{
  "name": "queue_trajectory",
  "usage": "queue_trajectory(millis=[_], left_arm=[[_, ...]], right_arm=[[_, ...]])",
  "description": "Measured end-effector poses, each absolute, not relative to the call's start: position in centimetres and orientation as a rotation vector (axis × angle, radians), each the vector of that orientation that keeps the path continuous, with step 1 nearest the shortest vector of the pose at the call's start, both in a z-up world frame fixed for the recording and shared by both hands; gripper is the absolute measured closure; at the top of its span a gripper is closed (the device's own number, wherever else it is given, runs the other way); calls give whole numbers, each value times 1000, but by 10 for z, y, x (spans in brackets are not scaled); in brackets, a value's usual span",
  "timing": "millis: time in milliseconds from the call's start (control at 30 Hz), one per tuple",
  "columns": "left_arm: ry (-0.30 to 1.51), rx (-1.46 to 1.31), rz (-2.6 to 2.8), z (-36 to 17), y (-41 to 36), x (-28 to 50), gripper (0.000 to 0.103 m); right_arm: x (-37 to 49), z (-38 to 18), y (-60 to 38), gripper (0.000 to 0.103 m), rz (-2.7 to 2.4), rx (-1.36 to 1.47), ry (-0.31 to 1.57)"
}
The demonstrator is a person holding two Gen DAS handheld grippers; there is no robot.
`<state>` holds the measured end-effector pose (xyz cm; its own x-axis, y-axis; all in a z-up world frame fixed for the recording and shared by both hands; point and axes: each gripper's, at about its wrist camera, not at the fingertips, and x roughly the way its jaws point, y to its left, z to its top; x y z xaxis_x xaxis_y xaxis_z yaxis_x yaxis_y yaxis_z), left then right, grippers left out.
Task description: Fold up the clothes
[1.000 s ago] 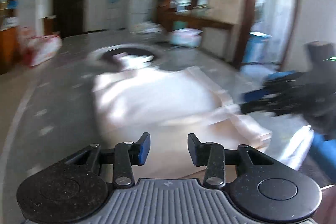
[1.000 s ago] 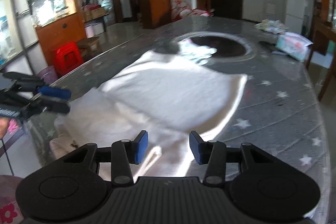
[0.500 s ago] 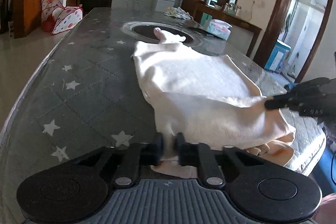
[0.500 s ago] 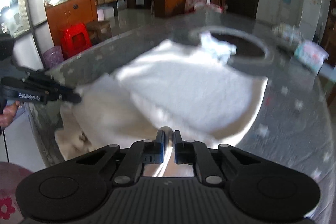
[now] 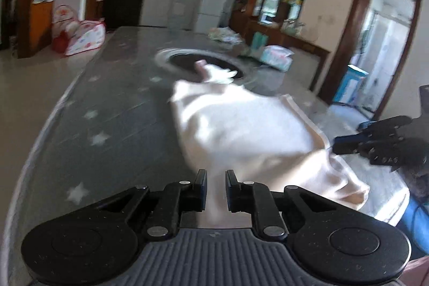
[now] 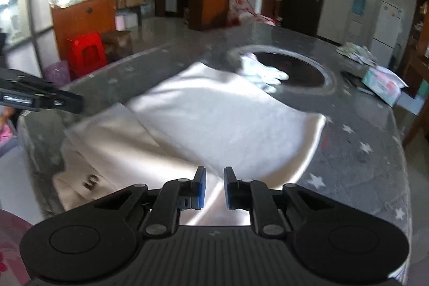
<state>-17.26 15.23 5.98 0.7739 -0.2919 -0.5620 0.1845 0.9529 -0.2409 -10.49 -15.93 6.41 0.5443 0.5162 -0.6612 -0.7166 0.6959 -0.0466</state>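
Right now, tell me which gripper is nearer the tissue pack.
Right. The pack lies ahead on the table, on the side of the right gripper; the left gripper is further across. Both have just opened slightly, cloth between their fingers.

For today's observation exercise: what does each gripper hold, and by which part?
Both hold the cream garment by its near edge: the left gripper at one end, the right gripper at the other, cloth pinched between each pair of fingers.

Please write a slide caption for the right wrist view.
Right gripper pinches the near edge of a cream garment on the star-patterned table.
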Motion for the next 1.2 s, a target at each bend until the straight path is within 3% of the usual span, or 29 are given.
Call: queue_trajectory(millis=[200,367,433,600,667,767,1200], left_arm=[[647,-78,-301,51,122,-137,86],[636,-18,-252,47,121,-130,60],[646,-23,-234,44,126,-127,60],[664,-7,-233,33,131,-119,65],[658,-7,-243,32,132,-117,87],[633,-31,-222,35,136,-119,99],[606,-91,-165,46,145,-121,94]], right_arm=[[-107,51,-142,82,803,-346,700],[-106,44,-140,73,807,-348,716],[-105,43,-141,73,805,-346,723],[-103,39,-142,72,802,-343,735],[-103,38,-142,71,802,-342,738],[-103,38,-142,70,803,-342,739],[-103,42,-142,68,807,-334,714]])
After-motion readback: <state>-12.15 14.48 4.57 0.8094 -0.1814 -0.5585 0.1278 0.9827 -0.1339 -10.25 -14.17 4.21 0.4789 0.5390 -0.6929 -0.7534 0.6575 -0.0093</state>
